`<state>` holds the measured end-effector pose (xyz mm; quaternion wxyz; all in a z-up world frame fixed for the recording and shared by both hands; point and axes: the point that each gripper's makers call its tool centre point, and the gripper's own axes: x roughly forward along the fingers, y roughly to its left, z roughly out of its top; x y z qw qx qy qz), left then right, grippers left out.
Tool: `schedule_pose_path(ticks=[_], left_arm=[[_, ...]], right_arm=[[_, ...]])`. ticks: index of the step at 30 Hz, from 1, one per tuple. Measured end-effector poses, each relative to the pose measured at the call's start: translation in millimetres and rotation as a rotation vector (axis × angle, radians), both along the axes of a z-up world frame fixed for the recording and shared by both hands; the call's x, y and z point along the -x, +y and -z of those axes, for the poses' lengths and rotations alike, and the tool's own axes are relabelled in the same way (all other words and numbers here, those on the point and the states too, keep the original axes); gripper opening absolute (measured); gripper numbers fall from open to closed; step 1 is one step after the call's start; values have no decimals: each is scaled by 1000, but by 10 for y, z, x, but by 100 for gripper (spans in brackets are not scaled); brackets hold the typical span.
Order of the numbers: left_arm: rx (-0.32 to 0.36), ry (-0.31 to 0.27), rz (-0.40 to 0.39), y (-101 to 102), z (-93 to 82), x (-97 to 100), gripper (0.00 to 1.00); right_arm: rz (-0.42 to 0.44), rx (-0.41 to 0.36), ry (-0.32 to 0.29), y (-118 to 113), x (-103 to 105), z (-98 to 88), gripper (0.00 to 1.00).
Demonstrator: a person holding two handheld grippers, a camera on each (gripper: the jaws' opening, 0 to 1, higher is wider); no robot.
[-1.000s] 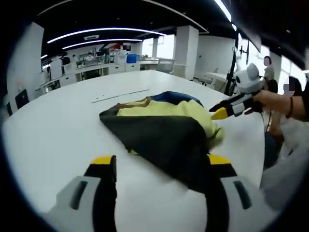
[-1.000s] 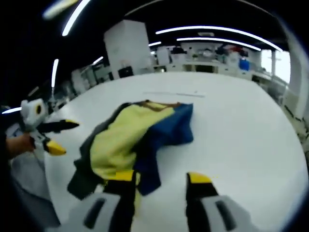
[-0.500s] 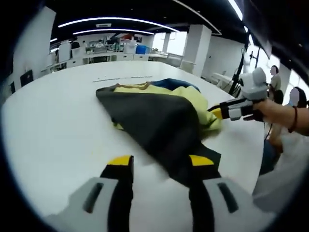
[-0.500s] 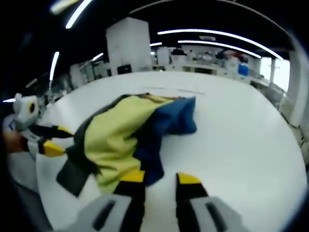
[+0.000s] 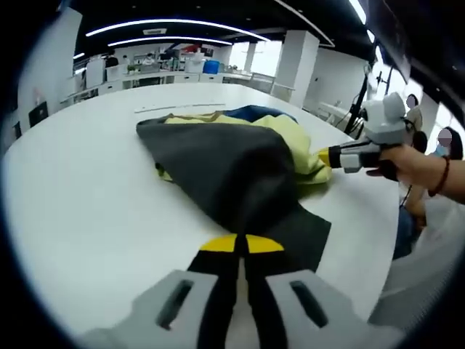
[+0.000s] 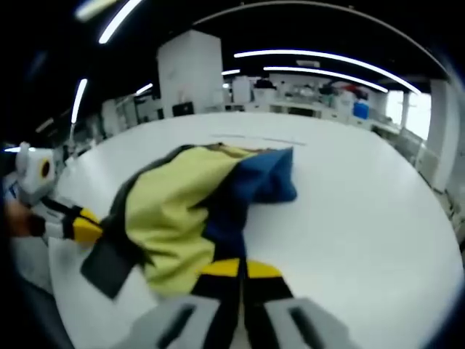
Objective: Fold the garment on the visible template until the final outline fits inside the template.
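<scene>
The garment lies bunched mid-table, grey, yellow and blue layers heaped, far from a neat fold. Both grippers, left and right, have jaws closed at its near edges, apparently pinching cloth. No template outline is discernible; most folding remains.

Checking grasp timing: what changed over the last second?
Both grippers closed in and shut: the left gripper on the garment's dark near edge, the right gripper on its yellow-blue edge. The garment stayed bunched on the white table.
</scene>
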<state>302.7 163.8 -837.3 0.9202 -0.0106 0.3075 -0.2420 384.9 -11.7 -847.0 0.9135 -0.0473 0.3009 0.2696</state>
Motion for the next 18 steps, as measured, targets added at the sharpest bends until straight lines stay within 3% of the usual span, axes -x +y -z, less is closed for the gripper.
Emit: schedule_pose_path(ticks=[5,11,16,18], left_arm=[[25,2,-10,50,-1,8,0],[25,-39,-33,183,-134,-14,0],[13,-69,-35,280,-285,1,0],[15,-85,-48,295,-434,-9,0]], right_arm=[[9,-12,10,-10,21,-29,0],[-14,-16,-12,-17,39,-161,0],[-32,13,-31,-42,28,-192,0],[-28,14,-37,-73,24,-236,0]])
